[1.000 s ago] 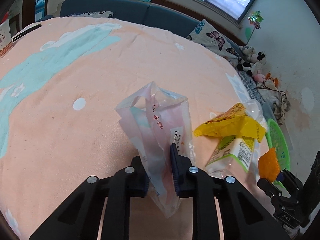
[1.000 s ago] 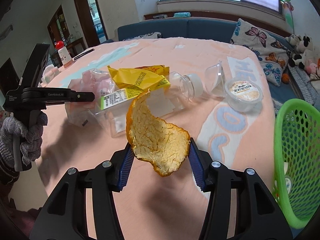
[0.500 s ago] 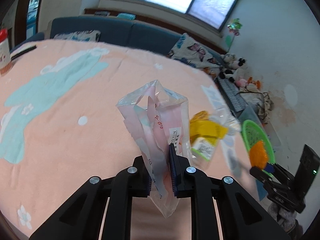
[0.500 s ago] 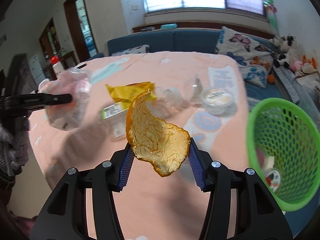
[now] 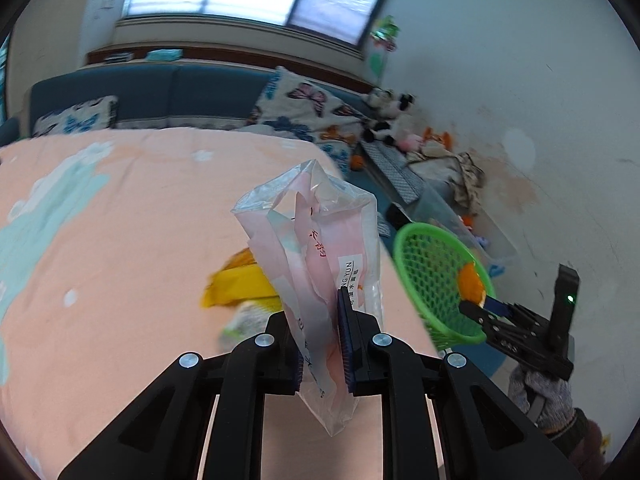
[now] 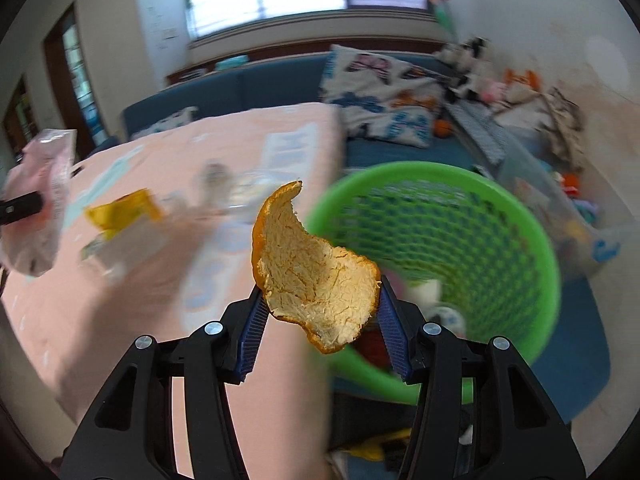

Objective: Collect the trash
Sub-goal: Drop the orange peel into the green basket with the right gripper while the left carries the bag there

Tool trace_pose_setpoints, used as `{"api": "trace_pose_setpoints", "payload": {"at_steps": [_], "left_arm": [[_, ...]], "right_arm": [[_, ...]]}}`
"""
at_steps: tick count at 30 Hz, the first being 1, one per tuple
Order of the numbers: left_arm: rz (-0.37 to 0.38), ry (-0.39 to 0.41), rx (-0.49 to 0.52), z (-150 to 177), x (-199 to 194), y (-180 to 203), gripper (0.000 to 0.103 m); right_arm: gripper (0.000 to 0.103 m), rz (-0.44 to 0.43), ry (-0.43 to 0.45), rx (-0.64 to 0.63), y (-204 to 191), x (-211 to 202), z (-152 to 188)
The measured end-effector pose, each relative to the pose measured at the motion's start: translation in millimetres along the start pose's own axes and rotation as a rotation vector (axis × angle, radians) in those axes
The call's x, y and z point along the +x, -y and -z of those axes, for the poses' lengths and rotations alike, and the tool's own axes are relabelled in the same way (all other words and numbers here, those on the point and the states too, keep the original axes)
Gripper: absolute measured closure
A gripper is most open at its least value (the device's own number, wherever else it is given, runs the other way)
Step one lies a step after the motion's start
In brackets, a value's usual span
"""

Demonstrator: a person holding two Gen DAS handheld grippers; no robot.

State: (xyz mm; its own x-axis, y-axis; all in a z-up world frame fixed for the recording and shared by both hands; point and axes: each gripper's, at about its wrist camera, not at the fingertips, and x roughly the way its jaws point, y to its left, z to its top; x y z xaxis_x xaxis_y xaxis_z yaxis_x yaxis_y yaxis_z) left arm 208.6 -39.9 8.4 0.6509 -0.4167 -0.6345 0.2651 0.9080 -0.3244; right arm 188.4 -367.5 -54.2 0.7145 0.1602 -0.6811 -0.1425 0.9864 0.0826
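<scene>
My left gripper [image 5: 322,344] is shut on a crumpled clear-and-pink plastic bag [image 5: 316,248] and holds it upright above the peach tablecloth [image 5: 120,232]. My right gripper [image 6: 320,332] is shut on a curled orange peel [image 6: 308,264] and holds it at the near rim of the green mesh basket [image 6: 472,216]. In the left wrist view the right gripper [image 5: 478,308] with the peel [image 5: 470,284] is at the basket's [image 5: 432,272] far rim. The basket stands beside the table's right edge, with some trash inside.
A yellow wrapper [image 5: 240,284] and a clear bottle with a green label [image 6: 116,236] lie on the table. A blue sofa with butterfly cushions [image 5: 296,108] runs behind. Toys and clutter [image 5: 440,160] line the white wall on the right.
Both grippers have swung right towards the green basket. The peel now hangs at its rim. The bag has risen off the table, still pinched.
</scene>
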Motion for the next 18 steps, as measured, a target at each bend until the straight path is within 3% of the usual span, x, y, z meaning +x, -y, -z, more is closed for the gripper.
{"api": "trace_pose_setpoints", "payload": {"at_steps": [8,18], "left_arm": [[0.056,-0.047,0.073,-17,40,52,0.088],[0.099,-0.086,0.149,-29,77,104,0.088]], "right_arm": [[0.048,0.077,-0.019,0.118,61,7,3],[0.037,0.095,-0.017,0.19,92,15,8]]}}
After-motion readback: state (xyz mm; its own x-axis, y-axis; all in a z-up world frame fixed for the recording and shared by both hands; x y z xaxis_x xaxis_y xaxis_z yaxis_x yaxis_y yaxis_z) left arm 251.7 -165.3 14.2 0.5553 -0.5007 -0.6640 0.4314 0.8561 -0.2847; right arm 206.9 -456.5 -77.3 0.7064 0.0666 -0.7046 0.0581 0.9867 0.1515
